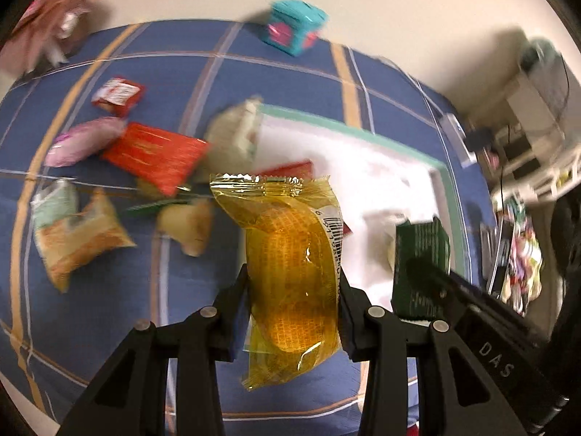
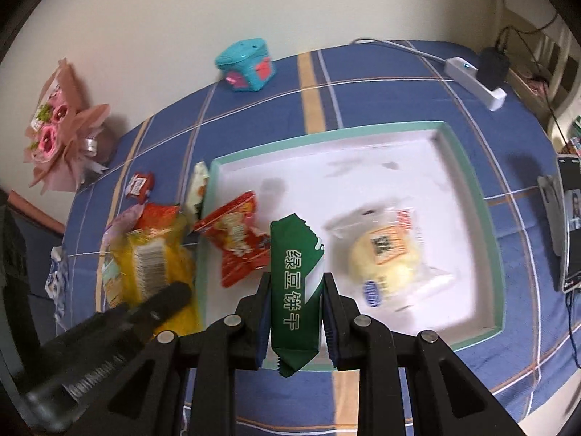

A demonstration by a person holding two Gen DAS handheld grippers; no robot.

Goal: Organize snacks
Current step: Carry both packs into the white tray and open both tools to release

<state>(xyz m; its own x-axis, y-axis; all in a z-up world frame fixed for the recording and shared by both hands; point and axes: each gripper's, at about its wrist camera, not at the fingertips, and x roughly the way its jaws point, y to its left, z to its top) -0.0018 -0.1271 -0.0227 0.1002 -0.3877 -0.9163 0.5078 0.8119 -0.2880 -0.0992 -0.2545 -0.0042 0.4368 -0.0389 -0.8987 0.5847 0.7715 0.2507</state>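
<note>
Between the right gripper's (image 2: 295, 305) pads a green biscuit packet (image 2: 296, 290) is clamped upright, over the near edge of the white tray (image 2: 468, 167). Just left, the left gripper (image 1: 294, 290) grips a yellow snack bag (image 1: 290, 265). Both look mid-carry; next each should be lowered into a bare patch of tray and released. Farther in lie a red packet (image 2: 239, 239) and a pale bun (image 2: 385, 258); loose snacks wait on the blue cloth (image 1: 109, 309).

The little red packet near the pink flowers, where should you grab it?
Take the little red packet across its narrow middle, coming straight down from above. It lies flat on the blue cloth with bare cloth around it, so fingers probably fit on both sides.
</note>
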